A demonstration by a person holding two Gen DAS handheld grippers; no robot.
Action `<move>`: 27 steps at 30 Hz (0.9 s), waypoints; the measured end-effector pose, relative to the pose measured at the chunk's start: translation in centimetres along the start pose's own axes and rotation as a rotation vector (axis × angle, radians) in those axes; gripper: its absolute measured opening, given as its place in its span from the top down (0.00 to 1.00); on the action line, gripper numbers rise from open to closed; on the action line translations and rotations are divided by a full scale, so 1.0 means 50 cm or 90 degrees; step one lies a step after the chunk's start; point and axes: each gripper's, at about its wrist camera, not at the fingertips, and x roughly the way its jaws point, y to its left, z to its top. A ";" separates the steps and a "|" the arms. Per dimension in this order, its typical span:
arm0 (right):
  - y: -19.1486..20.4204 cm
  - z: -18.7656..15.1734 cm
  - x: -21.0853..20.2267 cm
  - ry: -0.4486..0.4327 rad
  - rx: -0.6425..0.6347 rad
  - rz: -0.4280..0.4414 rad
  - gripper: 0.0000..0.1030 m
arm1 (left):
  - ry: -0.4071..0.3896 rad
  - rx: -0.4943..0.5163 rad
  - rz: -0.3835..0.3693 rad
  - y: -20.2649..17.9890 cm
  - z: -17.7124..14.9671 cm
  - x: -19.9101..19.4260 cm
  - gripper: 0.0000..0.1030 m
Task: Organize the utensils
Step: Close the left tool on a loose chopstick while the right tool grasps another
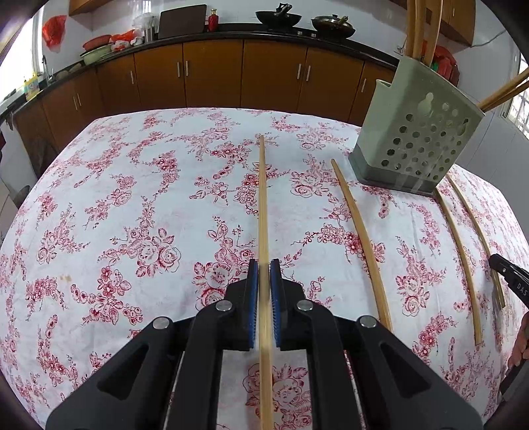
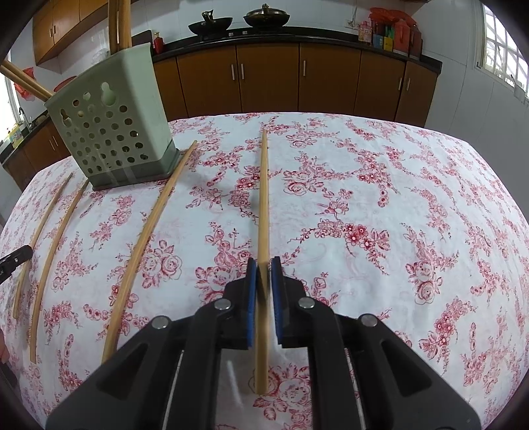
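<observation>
The left gripper (image 1: 264, 264) had its jaws closed on a chopstick (image 1: 263, 198) running up the middle. The right gripper (image 2: 264, 263) pinched another chopstick (image 2: 263, 198). Three loose chopsticks (image 2: 145, 238) lay on the desk (image 2: 380, 185). Farther off stood the green holder (image 2: 112, 132), upper left.

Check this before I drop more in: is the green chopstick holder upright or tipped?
Upright. The green holder stands flat on its darker base on the tablecloth, with chopsticks sticking out of its open top.
</observation>
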 end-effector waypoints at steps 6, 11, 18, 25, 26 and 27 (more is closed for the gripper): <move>0.001 0.000 0.000 0.000 0.000 -0.001 0.88 | 0.000 0.000 0.000 0.000 0.001 0.000 0.91; 0.003 0.001 0.001 0.001 -0.004 -0.001 0.86 | 0.000 0.000 0.000 -0.001 0.001 0.000 0.91; 0.003 -0.011 -0.010 0.001 -0.003 0.002 0.80 | 0.011 0.026 0.007 -0.007 -0.020 -0.019 0.90; 0.002 -0.030 -0.026 0.002 -0.012 0.006 0.76 | 0.007 0.066 0.017 -0.017 -0.058 -0.044 0.89; 0.002 -0.033 -0.029 0.003 -0.013 0.006 0.76 | 0.007 0.067 0.017 -0.019 -0.061 -0.046 0.89; 0.001 -0.036 -0.031 0.003 -0.013 0.008 0.78 | 0.007 0.066 0.016 -0.019 -0.063 -0.048 0.89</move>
